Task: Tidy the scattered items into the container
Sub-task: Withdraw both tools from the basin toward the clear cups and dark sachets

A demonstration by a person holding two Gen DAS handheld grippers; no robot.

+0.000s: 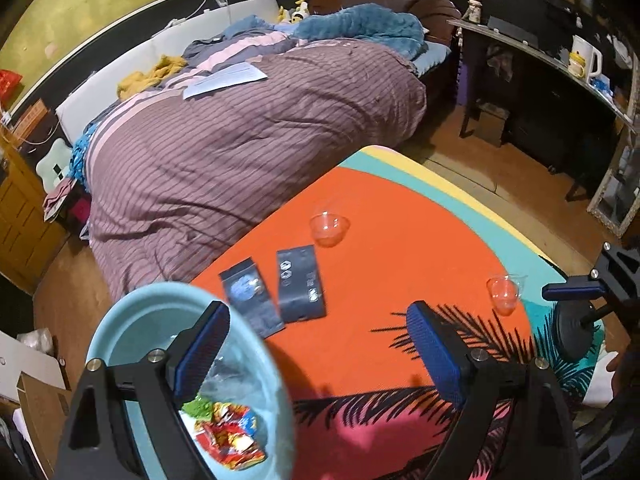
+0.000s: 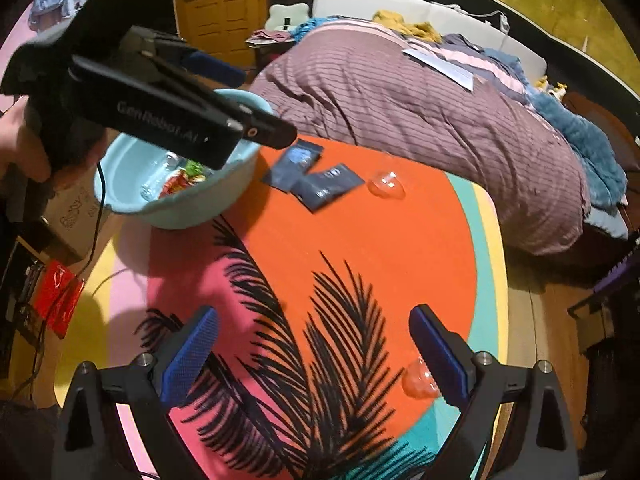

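A light blue basin (image 1: 120,320) (image 2: 132,152) stands at the table's left edge and holds snack packets (image 1: 228,436) and clear plastic. My left gripper (image 1: 316,344) is open and empty, its left finger over the basin. Two dark flat packets (image 1: 301,282) (image 2: 320,184) lie beside the basin. One clear cup (image 1: 329,226) (image 2: 386,185) stands beyond them. A second clear cup (image 1: 505,290) (image 2: 418,380) stands near the right edge, touching or just beside the right finger of my right gripper (image 2: 314,350), which is open and empty.
The table wears a bright orange cloth with black palm leaves (image 2: 360,264). A bed with a striped purple duvet (image 1: 248,128) lies behind it. A dark desk (image 1: 532,80) stands at the back right. A cardboard box (image 2: 76,216) and red bag (image 2: 56,296) sit on the floor at left.
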